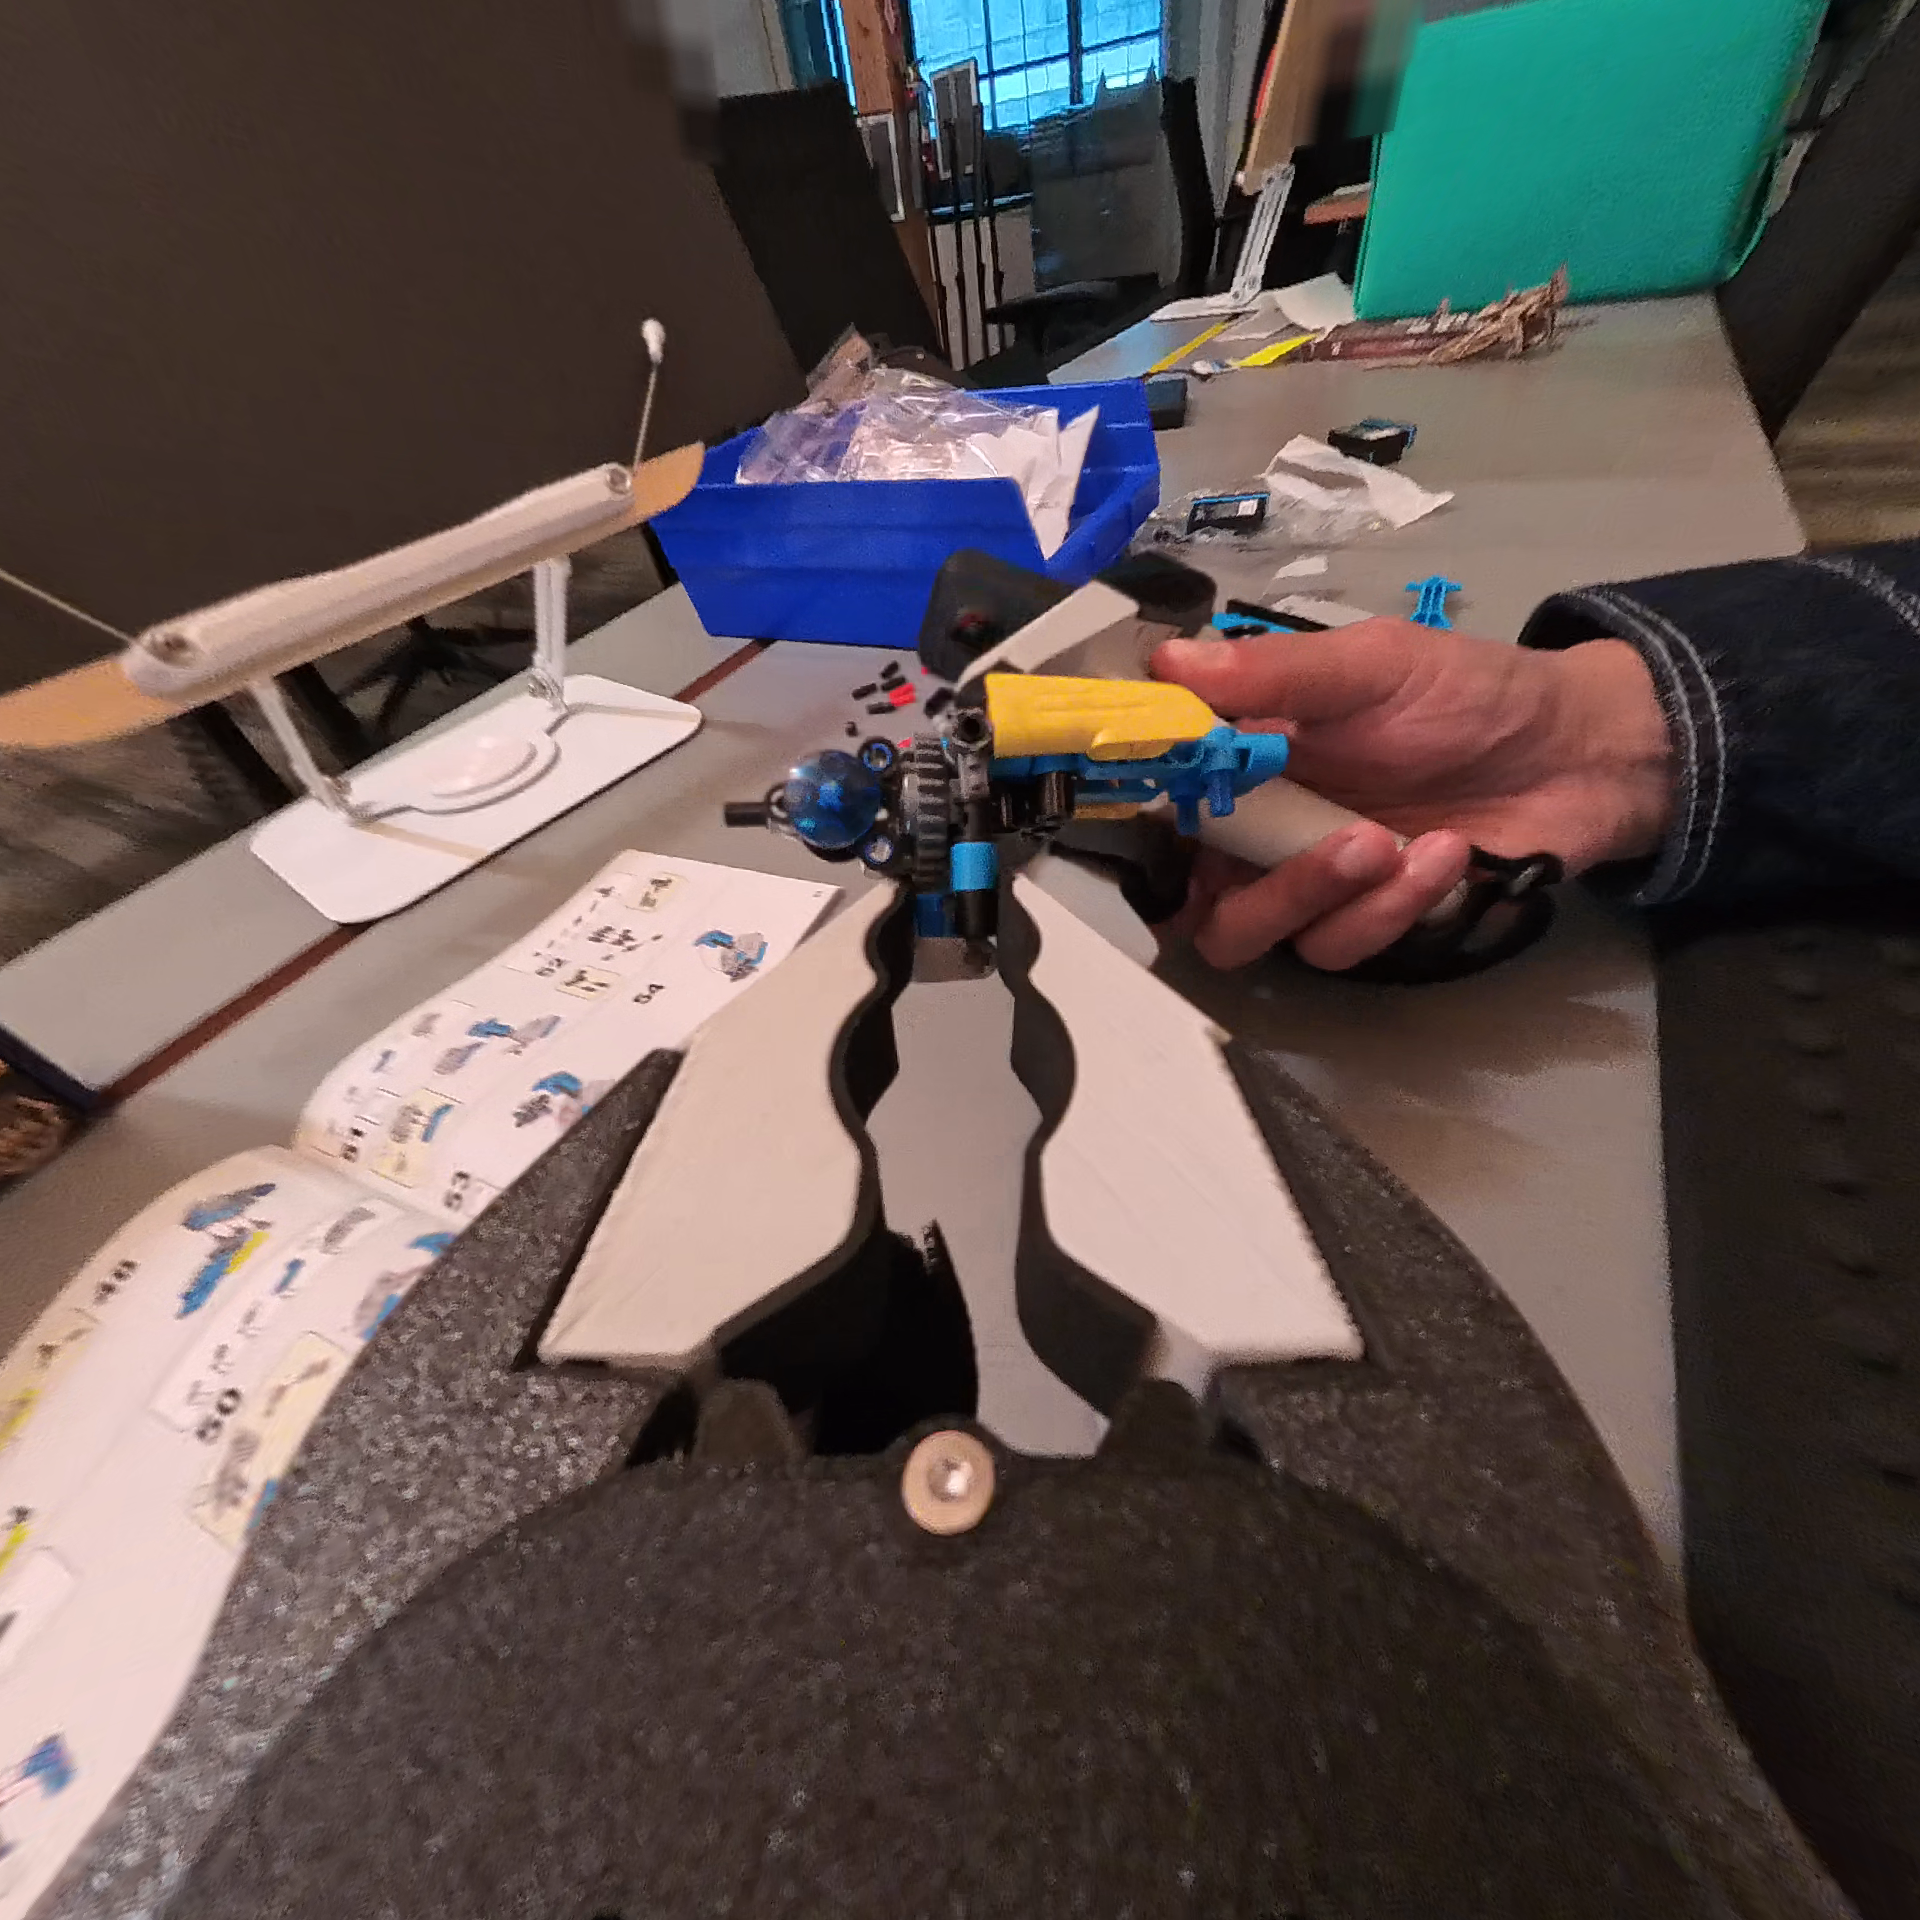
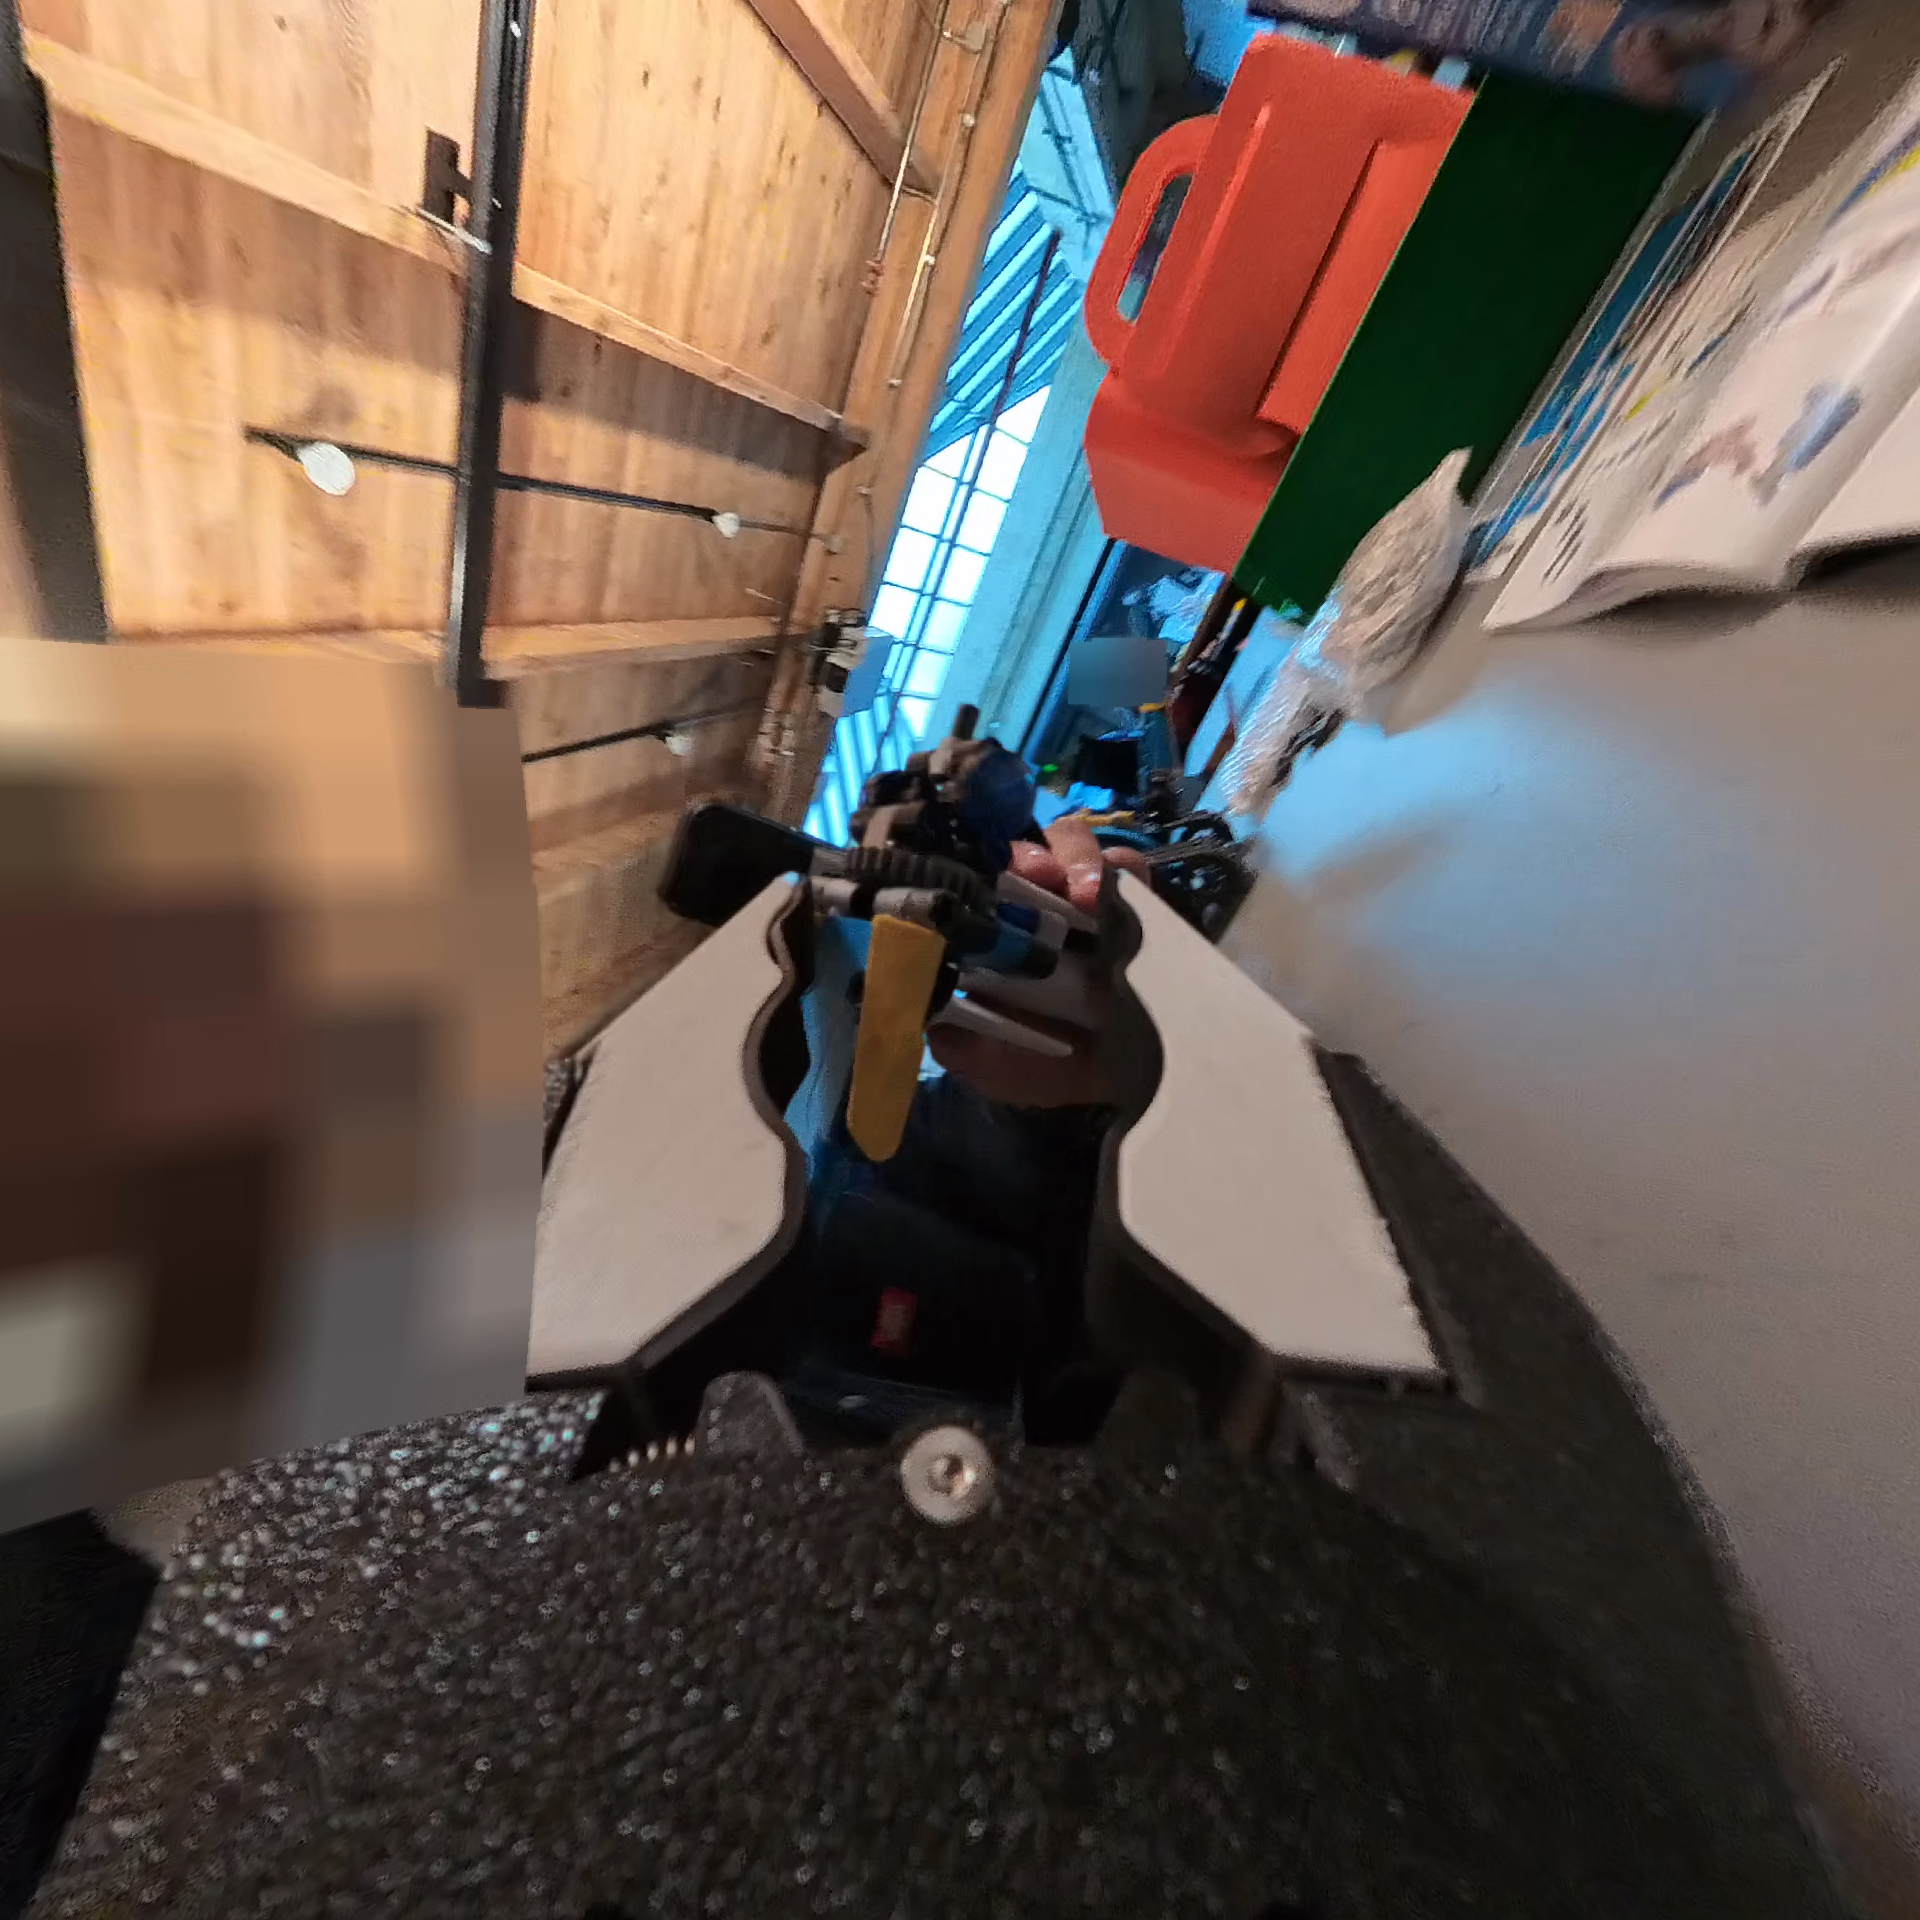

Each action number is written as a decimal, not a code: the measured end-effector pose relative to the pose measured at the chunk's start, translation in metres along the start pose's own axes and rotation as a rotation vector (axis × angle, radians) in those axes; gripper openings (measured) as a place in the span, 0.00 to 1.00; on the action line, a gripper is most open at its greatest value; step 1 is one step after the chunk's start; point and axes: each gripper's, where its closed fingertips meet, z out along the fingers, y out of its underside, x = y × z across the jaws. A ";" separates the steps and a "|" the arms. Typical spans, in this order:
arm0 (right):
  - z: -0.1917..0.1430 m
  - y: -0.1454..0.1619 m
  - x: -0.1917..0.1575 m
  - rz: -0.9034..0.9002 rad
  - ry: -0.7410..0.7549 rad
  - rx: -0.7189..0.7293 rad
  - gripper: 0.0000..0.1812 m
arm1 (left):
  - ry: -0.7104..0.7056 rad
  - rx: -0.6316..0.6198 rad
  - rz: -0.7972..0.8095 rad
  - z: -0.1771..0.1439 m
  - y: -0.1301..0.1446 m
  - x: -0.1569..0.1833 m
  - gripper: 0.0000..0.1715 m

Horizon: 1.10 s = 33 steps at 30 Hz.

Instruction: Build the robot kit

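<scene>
A toy brick model [image 1: 1091, 717] of blue, yellow and black parts, with a gear and a clear blue dome, is held above the grey table [image 1: 1455, 1143]. My left gripper [image 1: 951, 925] is shut on the model's blue and black lower stub. The right gripper [image 1: 1060, 623], held by a hand [image 1: 1455, 769] in a dark denim sleeve, comes in from the right around the yellow end. In the right wrist view my right gripper [image 2: 956, 904] has the model [image 2: 883, 1039] between its fingertips, closed on it. The camera is rolled sideways there.
A blue bin [image 1: 883, 540] of plastic bags stands behind the model. An open instruction booklet [image 1: 416, 1091] lies to the left. A white stand with a long arm [image 1: 468, 769] is at far left. Small loose parts [image 1: 894, 686] lie on the table. A green board [image 1: 1579, 156] stands at the back right.
</scene>
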 end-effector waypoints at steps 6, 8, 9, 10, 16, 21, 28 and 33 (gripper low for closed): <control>-0.017 -0.025 -0.014 -0.459 0.232 0.028 0.33 | 0.206 -0.029 -0.209 0.000 0.006 0.012 0.08; -0.018 -0.016 -0.032 -0.686 0.241 -0.056 0.30 | 0.321 -0.081 -0.273 -0.002 0.015 0.021 0.08; -0.018 -0.004 -0.036 -0.796 0.246 -0.148 0.30 | 0.394 -0.118 -0.295 -0.005 0.021 0.028 0.08; -0.019 0.010 -0.035 -0.910 0.263 -0.255 0.31 | 0.451 -0.156 -0.309 -0.008 0.027 0.033 0.08; -0.033 0.071 0.000 -1.233 0.349 -0.612 0.31 | 0.667 -0.350 -0.329 -0.030 0.060 0.050 0.07; -0.037 0.098 0.028 -1.329 0.494 -0.777 0.46 | 0.773 -0.463 -0.375 -0.038 0.079 0.066 0.08; -0.029 0.129 0.048 -1.525 0.506 -0.977 0.43 | 0.984 -0.565 -0.493 -0.055 0.090 0.086 0.07; -0.023 0.141 0.049 -1.573 0.442 -1.007 0.37 | 1.002 -0.593 -0.513 -0.056 0.093 0.085 0.08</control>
